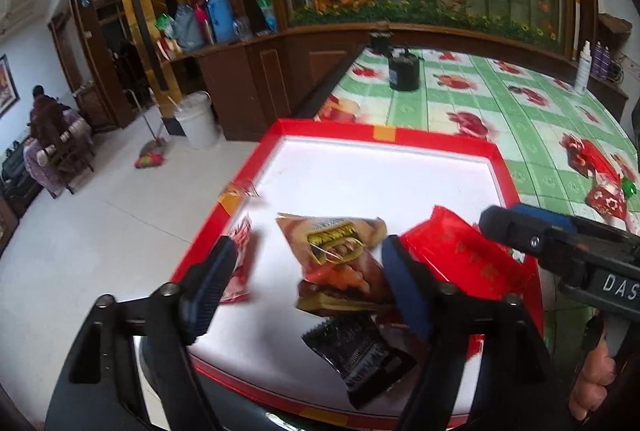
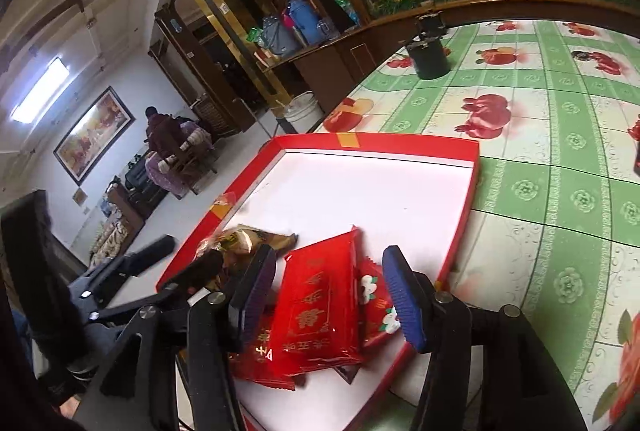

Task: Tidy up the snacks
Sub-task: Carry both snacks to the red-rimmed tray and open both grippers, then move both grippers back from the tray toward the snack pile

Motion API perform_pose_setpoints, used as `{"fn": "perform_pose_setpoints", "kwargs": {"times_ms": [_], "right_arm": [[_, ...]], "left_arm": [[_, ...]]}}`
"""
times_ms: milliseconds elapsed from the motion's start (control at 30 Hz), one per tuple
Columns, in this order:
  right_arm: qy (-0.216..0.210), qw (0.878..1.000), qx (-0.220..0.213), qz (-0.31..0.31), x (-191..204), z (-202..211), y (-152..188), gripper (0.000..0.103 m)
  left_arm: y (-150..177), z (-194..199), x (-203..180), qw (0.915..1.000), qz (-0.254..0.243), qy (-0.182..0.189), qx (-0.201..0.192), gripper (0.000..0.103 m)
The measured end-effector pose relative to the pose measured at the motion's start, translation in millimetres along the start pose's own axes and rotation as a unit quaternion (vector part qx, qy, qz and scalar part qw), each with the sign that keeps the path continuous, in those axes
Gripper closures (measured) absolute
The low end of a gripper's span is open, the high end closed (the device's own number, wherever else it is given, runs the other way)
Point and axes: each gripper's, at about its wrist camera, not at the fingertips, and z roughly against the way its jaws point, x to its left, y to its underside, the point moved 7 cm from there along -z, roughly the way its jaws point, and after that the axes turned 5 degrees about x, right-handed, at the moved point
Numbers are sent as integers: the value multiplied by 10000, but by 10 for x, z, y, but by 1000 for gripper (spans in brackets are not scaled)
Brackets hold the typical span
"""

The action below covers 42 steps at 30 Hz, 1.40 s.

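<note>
Both sets of jaws stand open, gripping nothing. The left gripper [image 1: 308, 287] hangs over a shallow red tray [image 1: 384, 133] with a white floor, its fingers set wide on either side of a brown and orange snack packet [image 1: 340, 255] without pressing on it. A black packet [image 1: 360, 355] lies nearer, and a small red packet [image 1: 240, 263] rests by the tray's left wall. The right gripper [image 2: 328, 295] hovers over a large red packet [image 2: 320, 307] with gold lettering, lying loose in the tray's near corner on other red packets. The tray sits on a green checked tablecloth [image 2: 560, 191]. More red sweets [image 1: 596, 171] lie well apart on the cloth, beyond the tray.
</note>
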Motion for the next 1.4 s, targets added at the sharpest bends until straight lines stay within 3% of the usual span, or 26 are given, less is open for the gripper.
{"fn": "perform_pose_setpoints", "kwargs": {"times_ms": [200,933,1400], "right_arm": [[110,9999,-91,-18,-80,106,5,38],[47,9962,-504,-714,-634,661,-78,37],[48,9921,-803,-960,-880,973,-106,37]], "left_arm": [[-46,50,-81,9997,-156,-157,-64,25],[-283,357,-499,9951,-676,-573,-427,21],[-378,453,-751,9922,-945,-602,-548,21]]}}
